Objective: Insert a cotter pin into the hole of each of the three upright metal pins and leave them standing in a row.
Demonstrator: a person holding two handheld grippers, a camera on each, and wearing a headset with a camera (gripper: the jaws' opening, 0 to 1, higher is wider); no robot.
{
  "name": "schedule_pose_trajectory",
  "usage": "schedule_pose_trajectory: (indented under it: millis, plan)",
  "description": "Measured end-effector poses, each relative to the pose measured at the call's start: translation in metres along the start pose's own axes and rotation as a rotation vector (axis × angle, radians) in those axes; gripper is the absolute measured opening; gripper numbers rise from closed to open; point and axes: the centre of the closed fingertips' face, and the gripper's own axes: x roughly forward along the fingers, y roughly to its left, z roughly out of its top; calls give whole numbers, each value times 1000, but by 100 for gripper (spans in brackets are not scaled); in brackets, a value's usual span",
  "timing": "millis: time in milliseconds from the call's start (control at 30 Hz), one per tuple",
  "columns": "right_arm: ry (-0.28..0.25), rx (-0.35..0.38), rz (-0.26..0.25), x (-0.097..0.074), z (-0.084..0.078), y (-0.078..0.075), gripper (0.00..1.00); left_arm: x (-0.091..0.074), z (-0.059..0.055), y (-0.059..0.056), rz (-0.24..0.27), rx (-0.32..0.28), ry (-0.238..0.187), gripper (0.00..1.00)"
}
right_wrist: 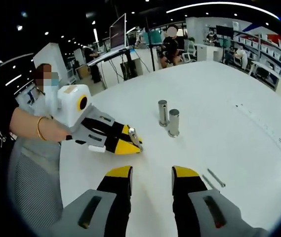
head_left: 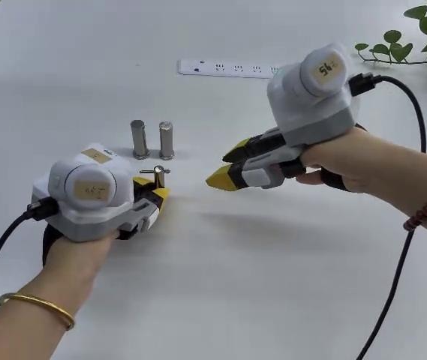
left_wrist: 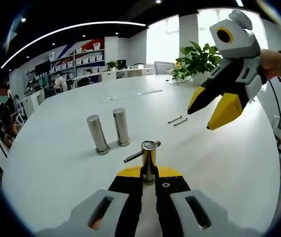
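Note:
Two bare metal pins (head_left: 139,139) (head_left: 166,140) stand upright side by side on the white table. A third metal pin (head_left: 158,177) stands upright just in front of them, with my left gripper (head_left: 155,193) shut on its lower part. A cotter pin (left_wrist: 134,156) sticks sideways through its top hole. My right gripper (head_left: 221,168) hovers open to the right of this pin, holding nothing. In the right gripper view its fingers (right_wrist: 121,174) stand apart, and two loose cotter pins (right_wrist: 214,178) lie on the table beside them.
A white power strip (head_left: 228,69) lies at the far side of the table, and a leafy plant (head_left: 416,37) trails in at the far right. Cables hang from both grippers. People sit at desks in the background.

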Motion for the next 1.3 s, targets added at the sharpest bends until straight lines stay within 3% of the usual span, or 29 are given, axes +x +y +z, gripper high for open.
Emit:
schedule_pose_trajectory:
  millis: [367,833,967,1300]
  plan:
    - [-11,29,-16,-2,-5,-5,27,0,-1,0,-13,-8,-3,6]
    - [-11,42,-11,-1,-9,0,28,1,-3,1,-13,-36,7,7]
    - [-14,48,-13,-2,-9,1,28,1,-5,4,-1,-44,17,14]
    - [-42,66,-15,-4,-2,3,28,-4,-2,5,-7,-51,6,21]
